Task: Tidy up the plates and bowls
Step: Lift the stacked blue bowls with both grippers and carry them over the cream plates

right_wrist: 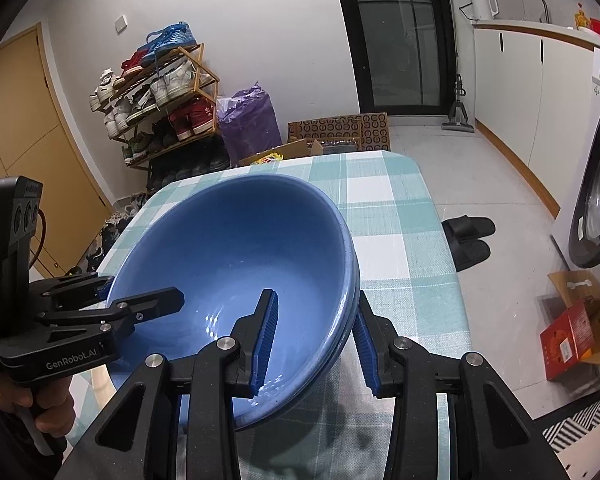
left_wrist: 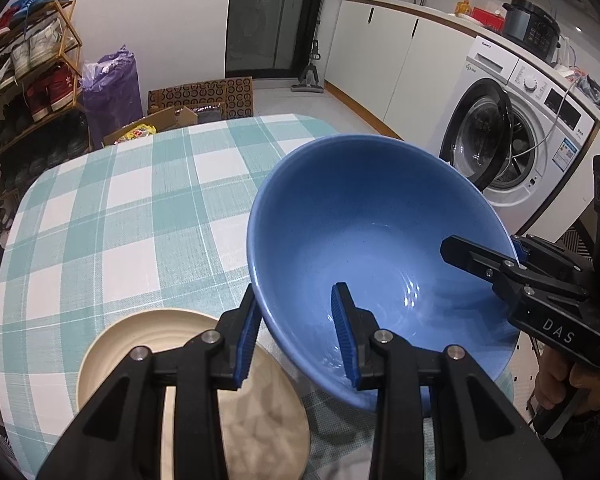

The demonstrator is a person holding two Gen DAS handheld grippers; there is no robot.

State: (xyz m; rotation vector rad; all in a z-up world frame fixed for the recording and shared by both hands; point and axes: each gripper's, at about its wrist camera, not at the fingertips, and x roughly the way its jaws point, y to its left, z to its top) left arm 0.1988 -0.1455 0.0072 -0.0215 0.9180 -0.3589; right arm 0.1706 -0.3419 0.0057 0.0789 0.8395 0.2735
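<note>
— Between the two grippers hangs the blue bowl (left_wrist: 364,248), tipped, its rim caught on opposite sides and its base off the worktop (left_wrist: 112,216), as far as I can judge.

— Is it one bowl? The right wrist view shows a doubled rim edge.

— Possibly two nested; I cannot tell for sure. The left gripper (left_wrist: 300,336) straddles the near-left wall, one finger inside, one outside, fingers narrow and pinching the wall. The right gripper (right_wrist: 316,340) does the same on the opposite side.

— So neither hand is nearer?

— Neither; the bowl spans the gap between them, so both must travel together or it twists.

— And where might it go?

— The cream plate (left_wrist: 148,344) lies on the worktop just below and left of the left gripper, beside the bowl's lower edge. Setting it there would mean carrying leftward and down, I'd guess.
</note>
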